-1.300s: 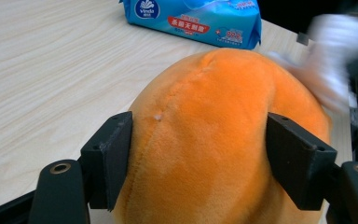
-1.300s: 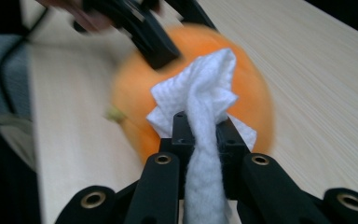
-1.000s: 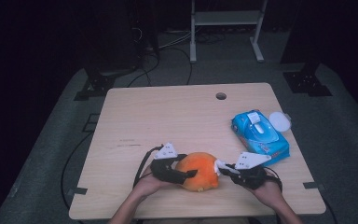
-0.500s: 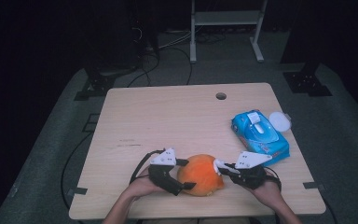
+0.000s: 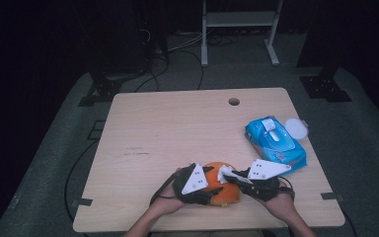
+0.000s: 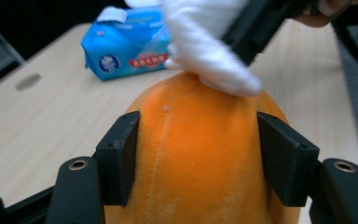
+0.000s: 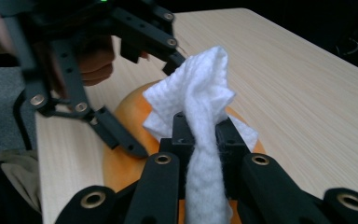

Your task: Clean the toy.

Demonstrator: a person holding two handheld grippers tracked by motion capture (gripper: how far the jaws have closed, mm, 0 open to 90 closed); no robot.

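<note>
So we've got the orange fruit (image 5: pixel 222 185), papaya-ish or maybe a mango, sitting at the near edge of the desk (image 5: pixel 177 123), right between our two tools. The left tool (image 6: pixel 198 149) has just been closing in, and now its jaws sit narrow around the fruit's flanks, pads against the skin on both sides as far as we can tell from the left gripper view. The right tool (image 7: pixel 200 140) is pinched tight on a crumpled white wipe (image 7: pixel 198 107), which hangs out ahead of its tips and rests on top of the fruit, just past the left tool's pads. Handling-wise, we'd guess the fruit is fairly heavy and rounded, with a smooth matte skin that could roll or squirt out of a hard squeeze, and probably bruises if it's ripe. Best grip looks like the widest middle, where the left tool already is, gentle but firm. The wipe is light and floppy, so it only goes where it's dragged; holding it near the bunched middle works fine. The blue wipe pack (image 5: pixel 275 144) sits beyond the right tool, well apart from the fruit.
</note>
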